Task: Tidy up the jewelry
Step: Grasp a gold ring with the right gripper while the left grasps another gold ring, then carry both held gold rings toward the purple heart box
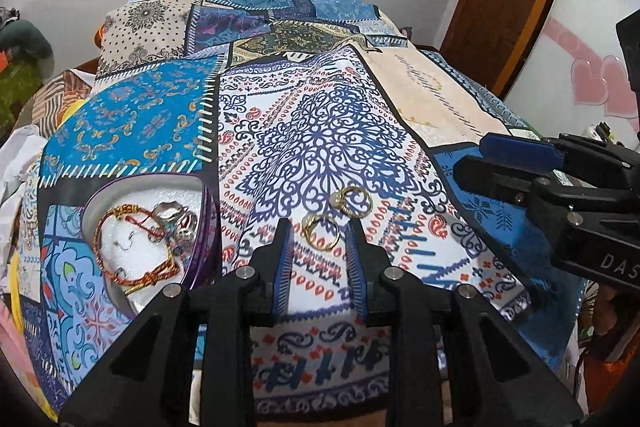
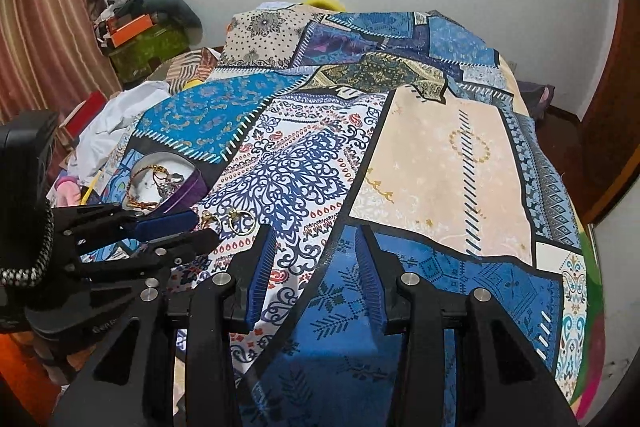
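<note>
Two thin gold metal rings [image 1: 321, 231] [image 1: 352, 200] lie loose on your patchwork bedspread [image 1: 320, 131]; nearer one sits btwn your left gripper's [image 1: 320, 233] part-open, empty tips. Round purple tin [image 1: 208, 227] w/ bracelets at 9 o'clock. Right gripper [image 2: 314, 237], 3 o'clock, part-open, empty.

rings [image 1: 322, 230] on bedspread [image 1: 328, 131], tin [image 1: 206, 223] left
</note>
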`<act>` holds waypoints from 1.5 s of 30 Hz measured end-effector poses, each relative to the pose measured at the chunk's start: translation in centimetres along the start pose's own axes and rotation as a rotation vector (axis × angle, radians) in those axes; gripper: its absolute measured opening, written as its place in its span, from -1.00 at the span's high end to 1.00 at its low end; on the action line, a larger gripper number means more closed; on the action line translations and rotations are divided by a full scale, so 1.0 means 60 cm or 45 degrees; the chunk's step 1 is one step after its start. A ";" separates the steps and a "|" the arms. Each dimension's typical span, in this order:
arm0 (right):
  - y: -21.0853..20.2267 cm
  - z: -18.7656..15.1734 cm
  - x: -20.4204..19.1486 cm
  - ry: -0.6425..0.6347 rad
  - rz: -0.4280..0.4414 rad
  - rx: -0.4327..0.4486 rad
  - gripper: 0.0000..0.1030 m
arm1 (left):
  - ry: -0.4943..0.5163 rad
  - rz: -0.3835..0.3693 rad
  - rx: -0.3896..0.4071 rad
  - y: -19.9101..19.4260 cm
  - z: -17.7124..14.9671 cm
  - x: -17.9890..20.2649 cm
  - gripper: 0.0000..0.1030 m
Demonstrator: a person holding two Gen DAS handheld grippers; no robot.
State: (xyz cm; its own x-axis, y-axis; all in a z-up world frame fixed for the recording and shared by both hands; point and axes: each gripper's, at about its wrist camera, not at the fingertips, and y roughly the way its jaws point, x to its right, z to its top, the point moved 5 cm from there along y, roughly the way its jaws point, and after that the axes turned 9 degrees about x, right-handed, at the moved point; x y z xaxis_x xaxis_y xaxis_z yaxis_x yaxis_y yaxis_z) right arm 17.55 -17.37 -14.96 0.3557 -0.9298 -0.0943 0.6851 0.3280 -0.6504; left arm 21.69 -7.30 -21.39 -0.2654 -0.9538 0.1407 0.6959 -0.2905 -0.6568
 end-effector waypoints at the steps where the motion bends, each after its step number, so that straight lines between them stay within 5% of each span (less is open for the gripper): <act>1: 0.001 -0.001 0.001 0.003 0.005 -0.002 0.27 | -0.005 0.001 0.004 0.003 0.000 -0.001 0.46; 10: 0.015 -0.003 -0.004 0.002 0.024 -0.023 0.27 | 0.029 0.017 0.040 0.010 -0.001 0.000 0.46; 13: 0.019 -0.003 -0.010 -0.004 0.032 -0.032 0.27 | 0.030 0.027 0.048 0.007 -0.002 -0.001 0.61; 39: 0.094 -0.010 -0.093 -0.221 0.114 -0.180 0.26 | -0.120 0.018 0.155 -0.064 0.004 -0.069 0.61; 43: 0.092 -0.008 -0.091 -0.207 0.108 -0.155 0.66 | -0.116 0.021 0.168 -0.077 0.005 -0.066 0.74; 45: 0.090 -0.006 -0.090 -0.196 0.111 -0.147 0.66 | -0.118 0.023 0.177 -0.086 0.007 -0.066 0.74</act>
State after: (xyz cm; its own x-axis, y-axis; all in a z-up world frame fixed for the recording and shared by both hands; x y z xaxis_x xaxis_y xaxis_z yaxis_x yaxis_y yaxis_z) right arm 19.10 -10.63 -18.26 0.5097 -0.8593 -0.0433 0.5734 0.3768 -0.7275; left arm 19.44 -2.05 -18.27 -0.1939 -0.9600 0.2021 0.7871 -0.2752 -0.5521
